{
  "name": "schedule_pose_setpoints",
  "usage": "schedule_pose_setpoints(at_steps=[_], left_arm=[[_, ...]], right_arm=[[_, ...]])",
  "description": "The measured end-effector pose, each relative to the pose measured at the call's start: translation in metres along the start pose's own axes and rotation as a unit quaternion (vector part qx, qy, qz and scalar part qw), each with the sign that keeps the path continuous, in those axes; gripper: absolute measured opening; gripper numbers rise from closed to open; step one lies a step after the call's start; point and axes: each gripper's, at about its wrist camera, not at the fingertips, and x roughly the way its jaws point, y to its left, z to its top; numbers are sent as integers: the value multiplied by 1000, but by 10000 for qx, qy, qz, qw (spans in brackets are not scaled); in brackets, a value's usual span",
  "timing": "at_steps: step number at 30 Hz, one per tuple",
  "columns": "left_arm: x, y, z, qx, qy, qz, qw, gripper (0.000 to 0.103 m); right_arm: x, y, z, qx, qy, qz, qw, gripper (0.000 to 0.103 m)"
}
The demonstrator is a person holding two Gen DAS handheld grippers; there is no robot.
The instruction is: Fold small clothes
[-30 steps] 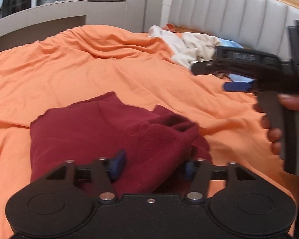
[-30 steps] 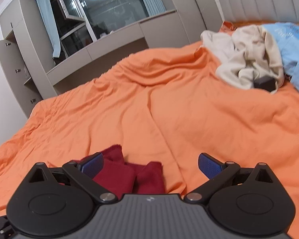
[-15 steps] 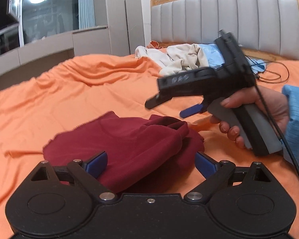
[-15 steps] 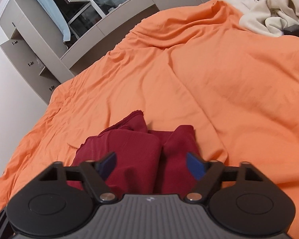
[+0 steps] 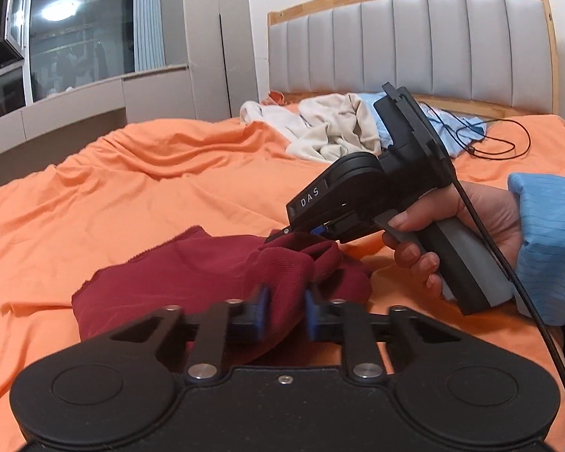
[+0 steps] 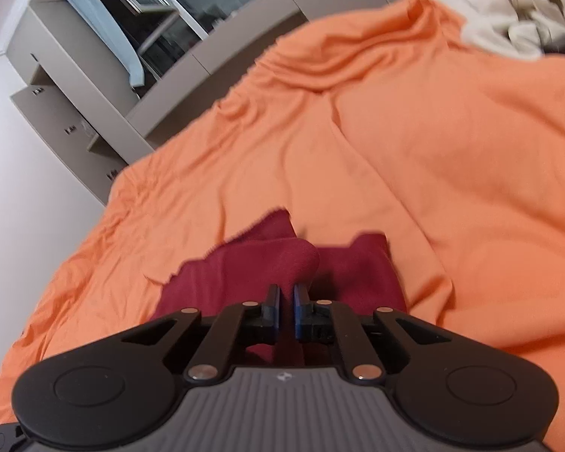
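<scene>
A dark red garment lies crumpled on the orange bedsheet. My left gripper is at its near edge; its jaws are closing and the blue pads squeeze a raised fold of the red cloth. In the left wrist view my right gripper, held by a hand in a light blue sleeve, nips the garment's far right corner. In the right wrist view the right gripper is shut, with a thin layer of the red garment between its pads.
A pile of cream clothes and a light blue cloth lie by the grey padded headboard. A black cable trails beside them. Grey cabinets and a window stand past the bed's left side.
Both grippers went from wide open to shut on the red garment. The right gripper dropped onto the garment's far right corner. The left camera view rolled level.
</scene>
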Motion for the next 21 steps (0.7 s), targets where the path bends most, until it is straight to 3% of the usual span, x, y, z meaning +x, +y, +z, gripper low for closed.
schedule_pose_setpoints(at_steps=[11, 21], left_arm=[[9, -13, 13, -149, -182, -169, 9996, 12], [34, -31, 4, 67, 186, -442, 9988, 14]], right_arm=[[-31, -4, 16, -41, -585, -319, 9978, 7], [-16, -10, 5, -197, -105, -893, 9958, 10]])
